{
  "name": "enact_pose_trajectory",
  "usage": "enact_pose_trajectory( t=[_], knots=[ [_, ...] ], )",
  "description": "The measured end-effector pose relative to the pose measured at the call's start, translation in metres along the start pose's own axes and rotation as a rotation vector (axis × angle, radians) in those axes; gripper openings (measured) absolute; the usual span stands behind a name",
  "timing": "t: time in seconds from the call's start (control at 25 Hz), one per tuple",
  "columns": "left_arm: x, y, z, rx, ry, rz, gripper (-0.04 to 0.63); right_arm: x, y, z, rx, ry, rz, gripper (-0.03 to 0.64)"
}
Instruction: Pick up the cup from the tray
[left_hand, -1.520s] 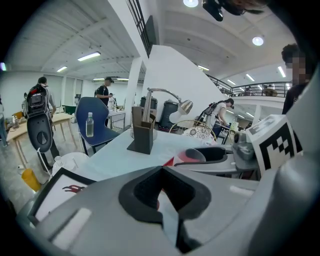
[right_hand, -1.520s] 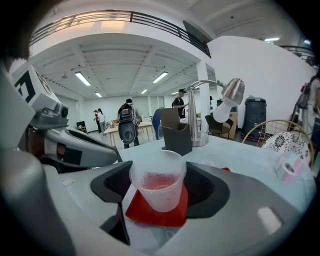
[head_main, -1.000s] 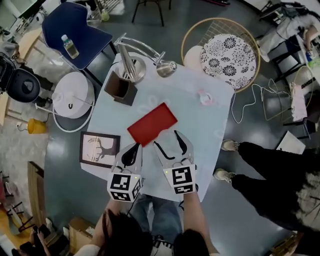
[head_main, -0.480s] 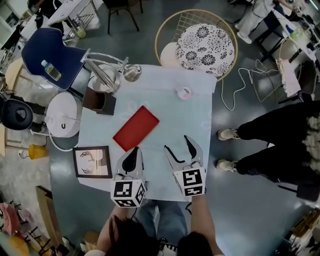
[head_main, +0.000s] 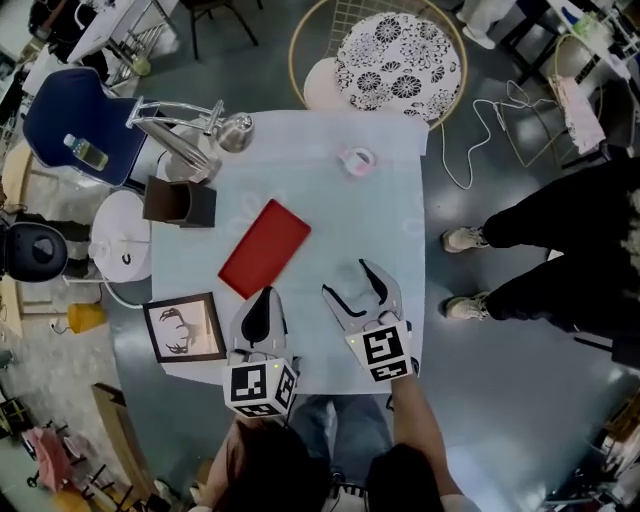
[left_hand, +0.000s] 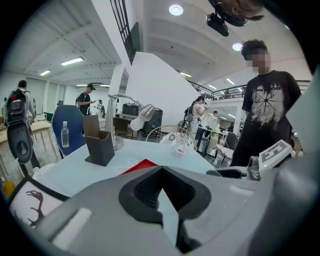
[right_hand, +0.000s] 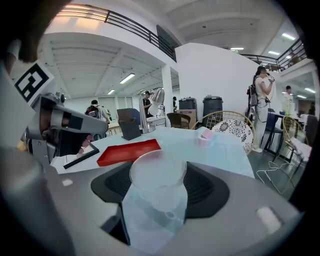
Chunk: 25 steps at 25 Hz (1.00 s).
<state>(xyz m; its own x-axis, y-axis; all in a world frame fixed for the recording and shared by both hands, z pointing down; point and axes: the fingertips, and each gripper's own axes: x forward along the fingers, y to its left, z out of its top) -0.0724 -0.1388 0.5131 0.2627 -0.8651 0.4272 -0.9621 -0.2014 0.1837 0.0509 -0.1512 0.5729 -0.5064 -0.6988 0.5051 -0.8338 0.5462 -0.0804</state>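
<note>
Cup (right_hand: 156, 192) and tray (head_main: 264, 247) are apart. The clear cup sits between the jaws of the right gripper (head_main: 346, 279), which are clenched on its sides. It is over bare cloth on the counter (head_main: 400, 215), to the right of the red tray and nearer the person. The dark pads press on opposite walls below the rim. This looks like a sensible hold for a thin see-through cup, since the mouth keeps its round shape and points away from the camera. Whether its base touches the cloth or hangs above it cannot be told from these views. The pick-up looks essentially done, as nothing rests on the tray.

The left gripper (head_main: 262, 300) hovers just beside the near corner of the tray. Its jaws are pressed together on nothing. It probably has no part in this step and is held low, out of the other gripper's way.

By count there is one clear cup, one tray and two grippers. Toward the far edge of the counter sits one small pink object (head_main: 357, 160), too small to identify. One brown box-shaped holder (head_main: 180, 203) and one silver desk lamp (head_main: 190, 130) stand at the far left corner. One framed picture (head_main: 183, 327) lies at the near left. Off the counter, one bottle (head_main: 84, 152) stands on a blue chair. One person (head_main: 540, 260) stands to the right, both shoes visible.
</note>
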Motion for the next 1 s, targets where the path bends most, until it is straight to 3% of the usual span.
enact_pose_trajectory(
  t=[0.16,0.36,0.68,1.0],
  knots=[
    [-0.005,0.009,0.009,-0.025,0.0,0.028,0.0,-0.001,-0.002,-0.002,0.046,-0.024,0.007,0.341],
    [-0.015,0.02,0.027,-0.129,-0.066,0.056,0.0,-0.002,-0.002,-0.002,0.03,-0.003,0.02,0.351],
    [-0.023,0.003,0.015,-0.073,-0.013,0.025,0.0,-0.014,0.002,0.003,0.02,-0.025,0.052,0.36],
    [-0.042,-0.013,0.023,-0.059,-0.025,0.003,0.0,-0.045,0.007,0.035,0.038,-0.103,0.052,0.364]
  ],
)
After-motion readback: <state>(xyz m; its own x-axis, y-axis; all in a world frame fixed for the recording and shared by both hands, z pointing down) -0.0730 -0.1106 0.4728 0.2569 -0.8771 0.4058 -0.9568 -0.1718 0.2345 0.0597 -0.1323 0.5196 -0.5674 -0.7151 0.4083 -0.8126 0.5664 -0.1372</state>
